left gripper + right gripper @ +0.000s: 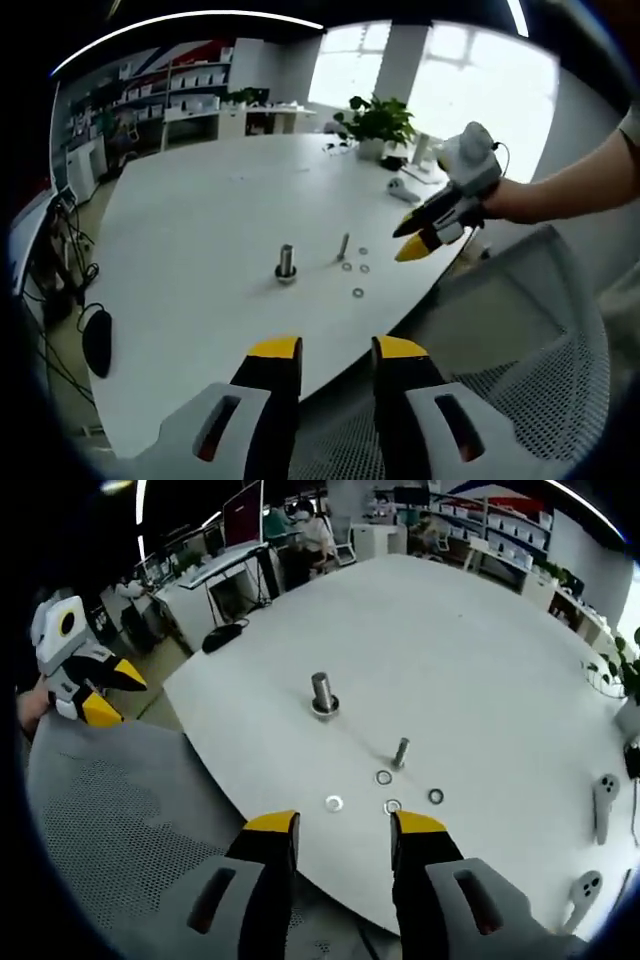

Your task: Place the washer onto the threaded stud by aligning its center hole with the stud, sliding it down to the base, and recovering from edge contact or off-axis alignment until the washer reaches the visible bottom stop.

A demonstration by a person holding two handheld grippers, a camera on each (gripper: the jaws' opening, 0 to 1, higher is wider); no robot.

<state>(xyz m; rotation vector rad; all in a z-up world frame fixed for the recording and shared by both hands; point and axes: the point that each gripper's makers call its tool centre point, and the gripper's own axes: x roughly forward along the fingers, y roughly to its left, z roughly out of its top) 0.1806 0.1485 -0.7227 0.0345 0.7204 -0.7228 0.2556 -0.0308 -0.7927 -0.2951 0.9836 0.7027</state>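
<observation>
Just ahead of my right gripper (338,827), wide open and empty, lie washers (334,803); the stud (401,751) stands beyond. My left gripper (335,352) is likewise open, empty.

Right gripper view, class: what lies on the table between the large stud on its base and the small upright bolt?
Nothing: in the right gripper view, bare white tabletop separates the large stud from the small bolt.

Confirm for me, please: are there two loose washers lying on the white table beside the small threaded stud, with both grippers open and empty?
Not quite: four washers lie on the white table near the small threaded stud, as the right gripper view shows. Both grippers, the right gripper and the left gripper, are indeed open and empty.
</observation>
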